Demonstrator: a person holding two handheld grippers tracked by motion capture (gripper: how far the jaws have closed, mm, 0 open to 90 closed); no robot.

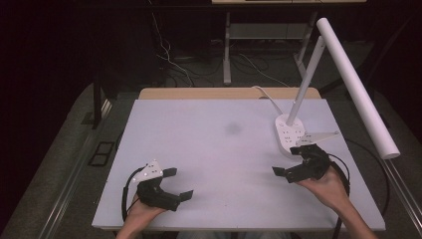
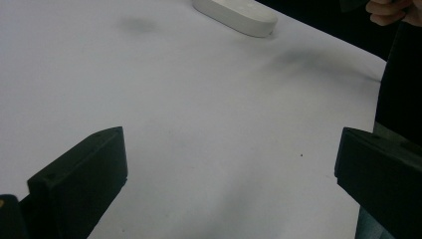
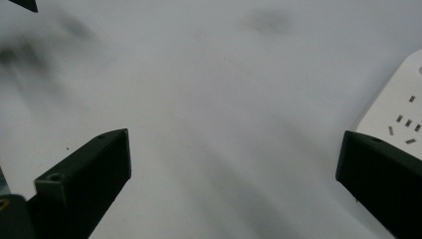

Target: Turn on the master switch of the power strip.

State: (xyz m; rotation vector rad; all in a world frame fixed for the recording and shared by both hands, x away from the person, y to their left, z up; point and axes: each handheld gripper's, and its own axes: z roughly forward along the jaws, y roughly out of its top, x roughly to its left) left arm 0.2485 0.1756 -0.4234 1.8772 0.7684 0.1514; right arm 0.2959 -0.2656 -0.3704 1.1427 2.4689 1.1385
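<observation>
Both hand-held grippers hover spread wide over a bare white tabletop, clasping nothing.

Nearest the high camera, the left gripper (image 1: 180,183) sits at the table's (image 1: 219,149) near-left corner in the person's left hand (image 1: 142,211), its two black jaws parted with white surface between them, as the left gripper view confirms (image 2: 229,164). Across the board, the right gripper (image 1: 288,162), held in the right hand (image 1: 326,186), is likewise released; its jaws stand far apart in the right gripper view (image 3: 234,164). Just beside it, at the table's right side, lies a white power strip (image 1: 288,133) (image 3: 398,114) (image 2: 236,15), not touching either jaw. A white desk lamp (image 1: 348,74) rises from that strip. A faint grey smudge (image 1: 232,129) marks the table's middle.
</observation>
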